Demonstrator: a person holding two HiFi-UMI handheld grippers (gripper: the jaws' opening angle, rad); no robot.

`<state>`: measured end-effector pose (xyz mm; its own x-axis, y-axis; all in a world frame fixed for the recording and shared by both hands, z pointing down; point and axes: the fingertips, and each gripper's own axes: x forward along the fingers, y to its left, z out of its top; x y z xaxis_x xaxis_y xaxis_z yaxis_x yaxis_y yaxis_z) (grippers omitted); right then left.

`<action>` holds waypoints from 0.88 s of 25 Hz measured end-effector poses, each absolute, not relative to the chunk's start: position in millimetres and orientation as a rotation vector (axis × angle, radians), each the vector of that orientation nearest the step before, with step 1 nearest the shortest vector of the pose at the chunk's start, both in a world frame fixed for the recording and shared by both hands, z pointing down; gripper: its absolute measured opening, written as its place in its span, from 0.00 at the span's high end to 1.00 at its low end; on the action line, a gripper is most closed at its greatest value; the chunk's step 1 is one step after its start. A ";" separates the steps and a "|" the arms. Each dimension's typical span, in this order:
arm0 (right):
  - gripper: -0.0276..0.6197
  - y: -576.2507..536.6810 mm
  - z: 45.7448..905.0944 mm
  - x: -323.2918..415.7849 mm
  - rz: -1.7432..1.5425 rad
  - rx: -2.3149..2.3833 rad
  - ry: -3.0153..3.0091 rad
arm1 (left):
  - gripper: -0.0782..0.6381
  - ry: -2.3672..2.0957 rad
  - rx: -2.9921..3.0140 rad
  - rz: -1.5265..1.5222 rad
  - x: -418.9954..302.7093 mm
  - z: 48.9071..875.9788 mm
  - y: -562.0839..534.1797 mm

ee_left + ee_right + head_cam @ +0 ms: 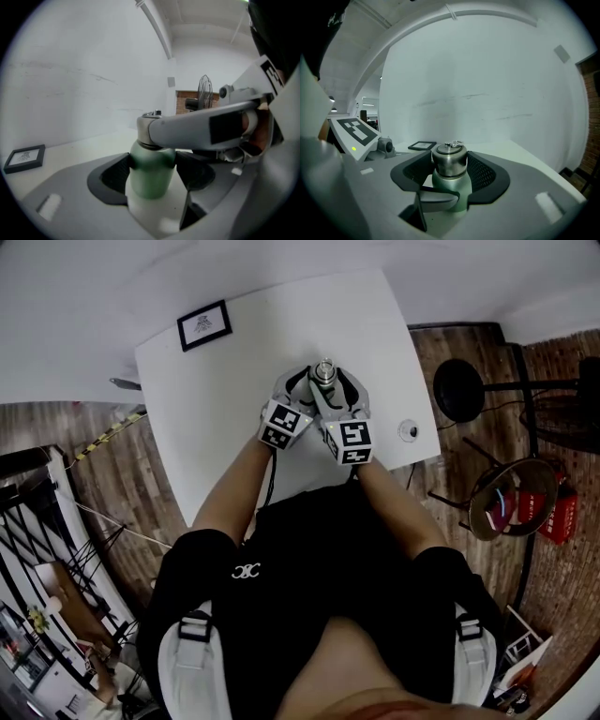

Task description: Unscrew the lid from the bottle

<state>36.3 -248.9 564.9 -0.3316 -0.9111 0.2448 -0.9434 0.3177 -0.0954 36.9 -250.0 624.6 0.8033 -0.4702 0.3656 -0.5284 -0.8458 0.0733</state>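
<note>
Head camera steeply down over table (pixel 234 362); 2 low close cameras, left and right of 1 shared bottle (pixel 151 173).

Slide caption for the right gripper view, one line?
Right claw closed on the steel lid of a green bottle standing on a white table, framed picture behind.

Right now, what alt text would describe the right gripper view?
The right gripper clasps the steel lid of a green bottle between its dark pads. Behind, a framed picture lies on the white table.
</note>
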 end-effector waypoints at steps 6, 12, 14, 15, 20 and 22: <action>0.59 -251.0 570.3 34.3 0.279 1.586 -2.433 | 0.38 -0.766 2.829 0.497 37.2 623.8 -248.5; 0.59 -250.9 569.5 32.6 0.232 1.378 -2.528 | 0.38 -0.731 2.864 0.491 36.6 622.8 -249.1; 0.59 -251.1 570.2 32.9 0.234 1.267 -2.571 | 0.39 -0.708 2.883 0.494 37.2 623.2 -249.4; 0.59 -251.4 570.2 32.6 0.233 1.203 -2.596 | 0.39 -0.697 2.890 0.490 37.2 623.2 -249.6; 0.59 -250.4 568.7 30.0 0.182 0.827 -2.704 | 0.39 -0.640 2.921 0.472 36.9 621.1 -249.6; 0.59 -249.4 565.5 30.0 0.158 0.675 -2.724 | 0.39 -0.618 2.938 0.472 38.0 619.5 -249.5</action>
